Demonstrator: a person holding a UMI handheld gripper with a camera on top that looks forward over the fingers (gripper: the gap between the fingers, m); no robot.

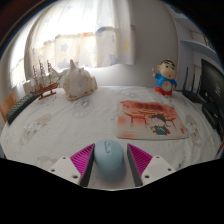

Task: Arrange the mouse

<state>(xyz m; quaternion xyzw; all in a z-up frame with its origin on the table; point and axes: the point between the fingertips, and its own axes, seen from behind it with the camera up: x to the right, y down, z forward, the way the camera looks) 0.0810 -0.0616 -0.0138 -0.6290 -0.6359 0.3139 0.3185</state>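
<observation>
Claw (108, 168) grasps the mouse (108, 160) between both pads, carrying it toward the mouse mat (150, 119) at 1 o'clock on the worktop (60, 125).

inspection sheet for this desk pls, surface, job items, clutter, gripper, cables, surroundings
surface: white table with faint cartoon prints, in daylight
job's things: light blue mouse between the gripper's fingers; mouse pad with a cartoon picture lies beyond it, apart from it
clutter: model sailing ship, white plush toy, cartoon boy figurine, all along the far edge of the table
gripper: gripper, pink pads at either side of the mouse; contact cannot be told
cables: nothing seen
surroundings: white curtains over a bright window behind the table; dark object beside the figurine, cannot tell what
</observation>
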